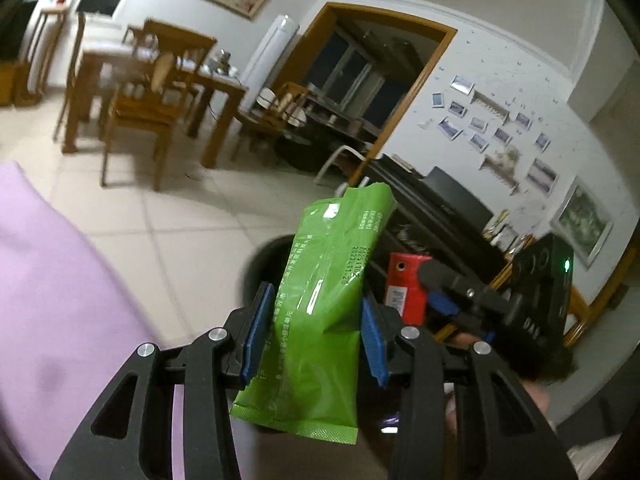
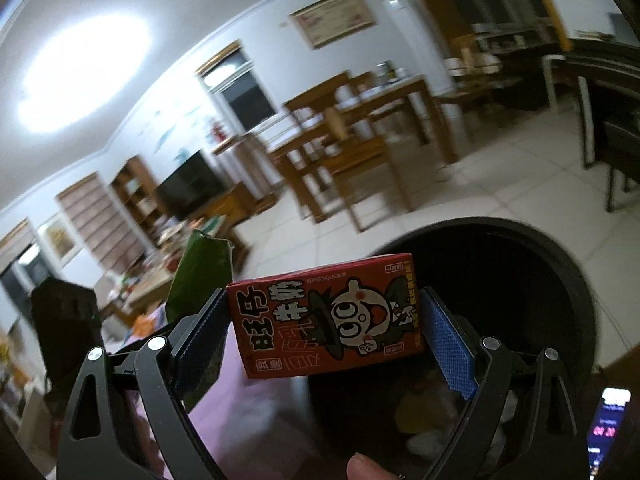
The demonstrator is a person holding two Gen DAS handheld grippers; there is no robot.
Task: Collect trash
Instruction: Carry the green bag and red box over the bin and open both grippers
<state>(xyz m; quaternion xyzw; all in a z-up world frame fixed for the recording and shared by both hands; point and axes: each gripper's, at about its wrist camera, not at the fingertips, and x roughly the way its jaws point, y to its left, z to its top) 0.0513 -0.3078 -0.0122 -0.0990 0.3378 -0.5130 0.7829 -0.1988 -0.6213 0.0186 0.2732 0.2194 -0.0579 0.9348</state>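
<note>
My left gripper [image 1: 316,338] is shut on a green snack wrapper [image 1: 324,304], which stands upright between the blue pads. My right gripper [image 2: 324,330] is shut on a red milk carton [image 2: 326,320] with a cartoon face, held above the round black trash bin [image 2: 560,264]. In the left wrist view the right gripper [image 1: 436,292] shows to the right with the red carton [image 1: 404,288], and the bin's rim [image 1: 256,264] lies behind the wrapper. In the right wrist view the green wrapper [image 2: 200,276] shows at the left.
A purple cloth [image 1: 52,300] fills the lower left. A wooden dining table with chairs [image 1: 160,92] stands across the tiled floor [image 1: 192,216]. A dark piano [image 1: 444,208] stands by the right wall. Some trash lies inside the bin [image 2: 424,416].
</note>
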